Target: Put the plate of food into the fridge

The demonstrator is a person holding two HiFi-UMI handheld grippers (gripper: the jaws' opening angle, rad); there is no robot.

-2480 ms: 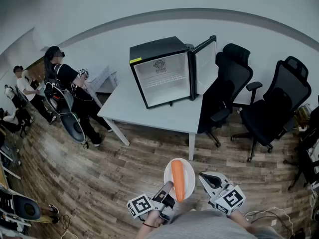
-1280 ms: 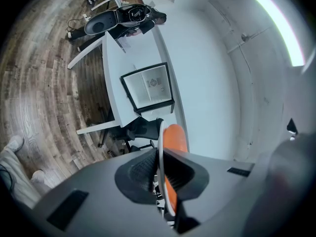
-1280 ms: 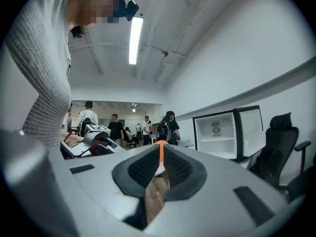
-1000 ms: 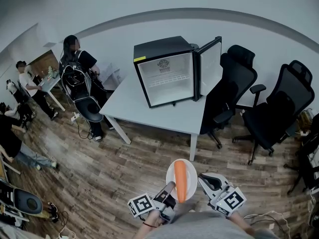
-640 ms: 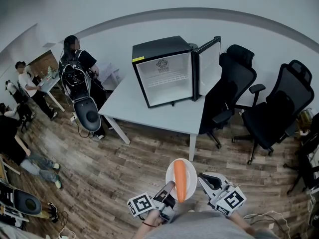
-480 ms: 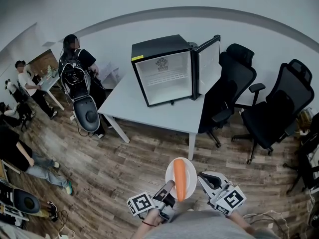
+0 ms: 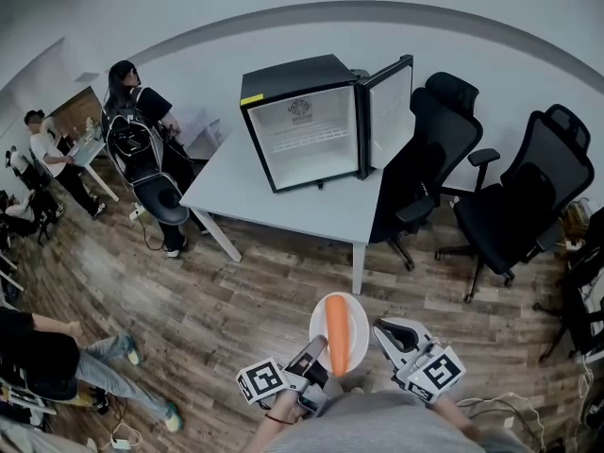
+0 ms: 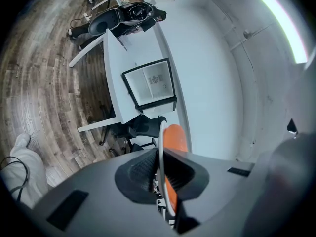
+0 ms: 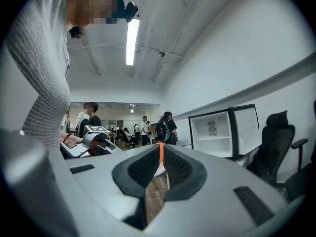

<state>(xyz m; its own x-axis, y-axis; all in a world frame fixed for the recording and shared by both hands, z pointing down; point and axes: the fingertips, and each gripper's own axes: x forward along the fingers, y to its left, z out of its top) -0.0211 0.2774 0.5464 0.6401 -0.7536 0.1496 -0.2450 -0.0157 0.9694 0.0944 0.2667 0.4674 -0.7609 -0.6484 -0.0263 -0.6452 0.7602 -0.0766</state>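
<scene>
A white plate [image 7: 353, 321] with a carrot [image 7: 336, 333] on it hangs level in front of me above the wooden floor. My left gripper [image 7: 315, 354] is shut on the plate's near rim; in the left gripper view the rim [image 8: 160, 142] runs edge-on between the pads, with the carrot [image 8: 174, 136] beside it. My right gripper [image 7: 385, 330] sits just right of the plate, shut and holding nothing [image 9: 160, 163]. The black fridge [image 7: 302, 125] stands on the white table [image 7: 283, 201] ahead with its door [image 7: 387, 111] swung open and its white inside bare. It also shows as the fridge [image 8: 150, 85] and the fridge [image 9: 215, 132].
Two black office chairs [image 7: 425, 149] [image 7: 514, 206] stand right of the table. A person with a backpack [image 7: 132, 144] stands by its left end, other people sit further left, and someone's legs [image 7: 104, 371] cross the floor at lower left. A stretch of wooden floor [image 7: 264, 281] lies between me and the table.
Both grippers and the plate keep their places. The person with the backpack has shifted left, and another person's legs have come into the lower left of the floor.
</scene>
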